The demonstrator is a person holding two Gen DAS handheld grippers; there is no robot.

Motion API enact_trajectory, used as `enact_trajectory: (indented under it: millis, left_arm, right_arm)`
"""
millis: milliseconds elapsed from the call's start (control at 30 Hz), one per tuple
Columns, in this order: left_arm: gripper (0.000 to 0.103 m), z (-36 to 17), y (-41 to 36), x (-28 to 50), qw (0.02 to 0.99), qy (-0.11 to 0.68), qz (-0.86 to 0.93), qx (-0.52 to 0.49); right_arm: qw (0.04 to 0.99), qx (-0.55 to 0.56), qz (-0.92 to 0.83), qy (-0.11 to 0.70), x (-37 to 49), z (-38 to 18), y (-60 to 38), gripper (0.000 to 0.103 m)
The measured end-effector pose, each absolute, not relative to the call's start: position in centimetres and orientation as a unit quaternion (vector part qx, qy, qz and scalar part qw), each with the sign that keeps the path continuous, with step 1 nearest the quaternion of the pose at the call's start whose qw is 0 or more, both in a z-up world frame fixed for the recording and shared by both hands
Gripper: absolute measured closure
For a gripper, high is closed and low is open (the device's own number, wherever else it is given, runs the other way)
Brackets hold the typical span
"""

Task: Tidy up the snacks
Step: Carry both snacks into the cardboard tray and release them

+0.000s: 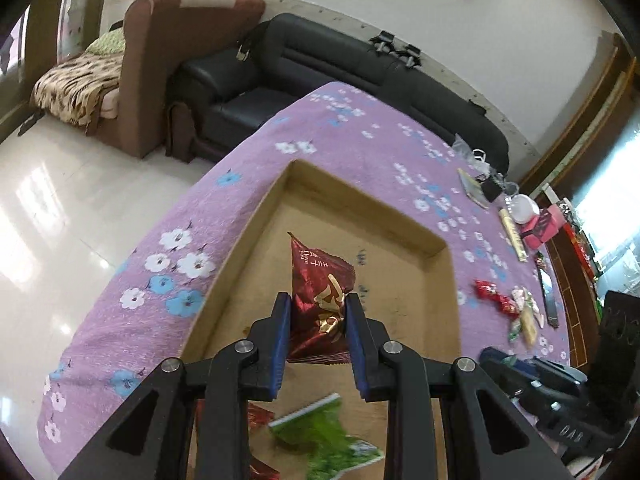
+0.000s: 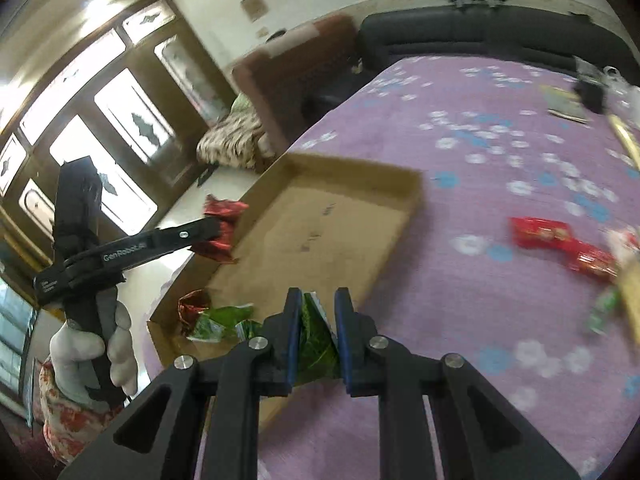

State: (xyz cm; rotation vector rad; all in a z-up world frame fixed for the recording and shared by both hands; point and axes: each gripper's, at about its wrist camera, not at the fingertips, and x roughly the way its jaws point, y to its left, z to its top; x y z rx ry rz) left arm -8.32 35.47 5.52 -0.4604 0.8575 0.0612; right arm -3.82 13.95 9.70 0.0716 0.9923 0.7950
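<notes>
Left gripper (image 1: 316, 308) was clamped narrow on a dark red snack packet (image 1: 318, 300), held above the shallow cardboard tray (image 1: 256, 216) that sat near the left edge of the table's purple flowered cloth (image 1: 360, 136). Right gripper (image 2: 318, 312) was pinched nearly closed on a green snack packet (image 2: 314, 340), over the tray's right-hand rim where it meets the cloth. Already in the tray, at its near end: a green packet (image 1: 324, 432) and a crumpled red wrapper (image 2: 192, 304). Unsorted snacks lay loose on the cloth well to the right of the tray: a red packet pair (image 2: 560, 244), plus a small pale and green pile (image 1: 524, 316). A gloved hand (image 2: 92, 356) held the left gripper's handle.

Risks, as judged:
- The red packet was gripped by its lower part only, with the upper end sticking free past the pads; a quick swing could twist it loose, so it drops short.
- In the right wrist view the red packet appeared near the tray's left wall, by the cloth's left edge; a release there could send it over the wall to the floor.
- The green packet hung at the rim; opening too early would land it on the cloth or across the wall.
- Both grippers were close over one tray and could collide.
- The right wrist view was blurred, so the aim was hard to judge.
</notes>
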Motion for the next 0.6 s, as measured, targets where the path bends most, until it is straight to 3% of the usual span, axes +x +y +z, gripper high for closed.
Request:
enact_trajectory:
  millis: [400, 600]
  left_arm:
    - [0.074, 4.2, 38.0, -8.9, 0.875, 0.416, 0.043, -0.242]
    - [0.069, 5.1, 37.9, -9.6, 0.878, 0.404, 0.036, -0.255]
  right_arm:
    - [0.779, -0.010, 0.375, 0.503, -3.3, 6.1, 21.9, 0.086]
    - [0.787, 0.005, 0.372, 0.491, -3.1, 6.9, 21.2, 0.078]
